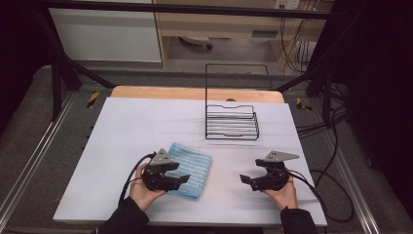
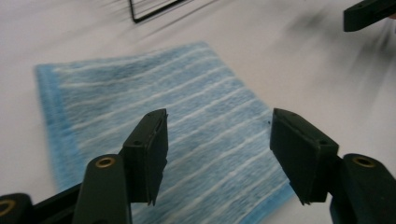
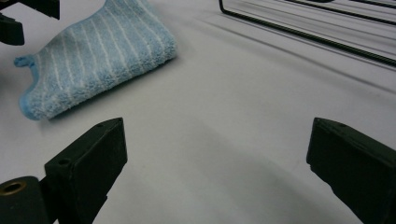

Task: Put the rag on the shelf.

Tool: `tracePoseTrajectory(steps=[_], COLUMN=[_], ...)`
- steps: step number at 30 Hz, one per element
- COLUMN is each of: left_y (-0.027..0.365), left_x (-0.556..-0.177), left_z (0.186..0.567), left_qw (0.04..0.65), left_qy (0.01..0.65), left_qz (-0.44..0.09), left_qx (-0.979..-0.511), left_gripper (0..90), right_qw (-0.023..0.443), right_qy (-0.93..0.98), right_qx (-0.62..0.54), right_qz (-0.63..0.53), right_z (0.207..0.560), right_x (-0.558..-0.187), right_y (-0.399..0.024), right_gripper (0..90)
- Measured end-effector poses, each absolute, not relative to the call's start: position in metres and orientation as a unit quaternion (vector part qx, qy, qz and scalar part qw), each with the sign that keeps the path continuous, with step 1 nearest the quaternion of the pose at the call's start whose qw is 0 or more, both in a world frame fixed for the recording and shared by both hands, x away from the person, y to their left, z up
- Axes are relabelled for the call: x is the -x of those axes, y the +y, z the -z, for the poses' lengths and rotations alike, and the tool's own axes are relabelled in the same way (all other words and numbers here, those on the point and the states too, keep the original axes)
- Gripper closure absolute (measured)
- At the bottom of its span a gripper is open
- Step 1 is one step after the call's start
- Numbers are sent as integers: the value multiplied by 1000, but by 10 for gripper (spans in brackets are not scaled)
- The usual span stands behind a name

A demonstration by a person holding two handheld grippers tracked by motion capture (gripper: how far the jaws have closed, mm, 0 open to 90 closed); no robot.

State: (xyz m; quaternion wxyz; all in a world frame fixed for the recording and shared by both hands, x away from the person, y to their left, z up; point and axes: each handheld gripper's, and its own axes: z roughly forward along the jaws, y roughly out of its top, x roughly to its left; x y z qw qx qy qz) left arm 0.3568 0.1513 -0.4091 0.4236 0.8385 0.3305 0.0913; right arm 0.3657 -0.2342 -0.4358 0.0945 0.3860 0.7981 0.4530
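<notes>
A white table (image 1: 126, 126) carries a wire rack (image 1: 232, 122) at the back and a folded blue striped towel (image 1: 192, 168) lying flat near the front. The left claw (image 1: 184, 179) hovers over the towel, jaws apart and gripping nothing. The right claw (image 1: 245, 179), well apart from the towel, is spread wide over bare table, empty.

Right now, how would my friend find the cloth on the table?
Look at the white table. Near its front edge, under the left gripper, lies a folded cloth. It is the one soft thing, light blue with thin white stripes, unlike the black wire rack behind.
</notes>
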Motion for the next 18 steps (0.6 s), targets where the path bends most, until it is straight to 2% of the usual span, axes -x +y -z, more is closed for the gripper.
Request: tracePoseTrajectory(steps=[11,18], left_y=[205,234], left_x=[-361,-363], left_z=[413,421], left_qw=[403,400], left_qy=[358,381], left_qz=[-124,-131], left_qx=[-833,-823], left_gripper=[184,100], right_qw=[79,55], right_qy=[800,812], right_qx=[-391,-378], right_qz=[-448,-442], right_z=[430,434], right_x=[-362,-360], right_y=[-198,-157], right_gripper=[119,223])
